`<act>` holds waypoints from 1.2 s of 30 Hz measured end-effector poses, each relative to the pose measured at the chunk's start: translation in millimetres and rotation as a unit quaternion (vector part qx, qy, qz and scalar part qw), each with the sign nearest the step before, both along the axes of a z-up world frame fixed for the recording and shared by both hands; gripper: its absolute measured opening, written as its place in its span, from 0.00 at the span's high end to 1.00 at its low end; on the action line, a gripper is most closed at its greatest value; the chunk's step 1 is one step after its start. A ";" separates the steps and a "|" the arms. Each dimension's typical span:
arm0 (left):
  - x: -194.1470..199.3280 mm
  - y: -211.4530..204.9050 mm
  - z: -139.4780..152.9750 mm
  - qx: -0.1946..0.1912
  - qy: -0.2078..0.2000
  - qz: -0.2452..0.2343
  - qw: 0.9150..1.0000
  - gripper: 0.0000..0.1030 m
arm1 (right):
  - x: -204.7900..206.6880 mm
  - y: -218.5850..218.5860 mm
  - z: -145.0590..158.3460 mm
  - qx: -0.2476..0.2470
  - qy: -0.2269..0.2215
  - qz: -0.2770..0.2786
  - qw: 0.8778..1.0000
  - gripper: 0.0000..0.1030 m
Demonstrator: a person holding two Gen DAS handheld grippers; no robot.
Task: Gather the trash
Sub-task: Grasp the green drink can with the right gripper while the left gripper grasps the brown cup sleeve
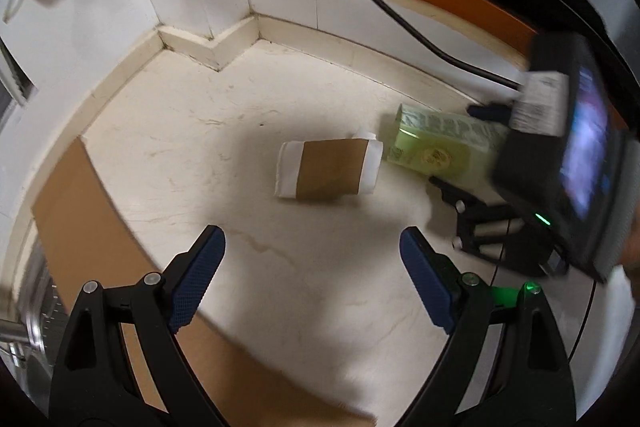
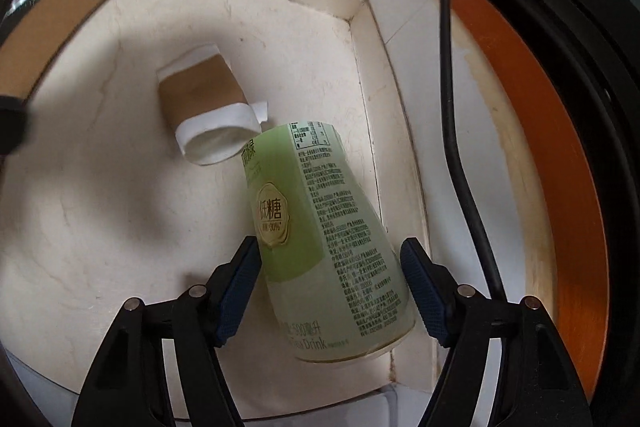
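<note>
Floor (image 1: 208,131) holds a cup (image 1: 328,169) and a carton (image 2: 320,227). My right jaws (image 2: 328,291) straddle the carton without squeezing. My left jaws (image 1: 312,279) are wide, empty.

Green carton (image 1: 432,147) half hidden behind blurred right tool (image 1: 452,189)

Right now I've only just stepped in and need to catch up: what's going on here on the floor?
A person is collecting trash with two handheld grippers. The right gripper straddles a green drink carton lying on the floor by the wall; its jaws look open, not yet clamped. The left gripper hangs open above a paper cup lying on its side, without touching it.
</note>
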State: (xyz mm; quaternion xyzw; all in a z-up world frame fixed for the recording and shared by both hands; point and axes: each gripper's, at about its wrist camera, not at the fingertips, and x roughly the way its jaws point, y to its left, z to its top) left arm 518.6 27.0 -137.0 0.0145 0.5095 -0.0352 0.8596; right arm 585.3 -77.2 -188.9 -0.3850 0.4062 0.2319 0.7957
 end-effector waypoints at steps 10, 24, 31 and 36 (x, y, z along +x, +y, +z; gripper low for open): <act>45.7 -5.6 -29.5 -0.048 0.009 0.012 0.999 0.05 | 8.1 -37.5 27.3 0.102 0.054 -0.057 0.992 0.33; 79.0 10.6 -72.8 -0.058 0.023 0.065 0.996 0.07 | -32.1 -43.4 8.9 0.140 0.079 -0.077 0.984 0.33; 68.0 19.0 -72.0 -0.097 0.026 0.086 0.991 0.96 | -41.5 -45.3 9.4 0.147 0.076 -0.080 0.983 0.33; 43.6 23.1 -64.5 -0.114 0.011 0.078 0.990 1.00 | -54.8 -46.3 11.1 0.153 0.078 -0.083 0.982 0.33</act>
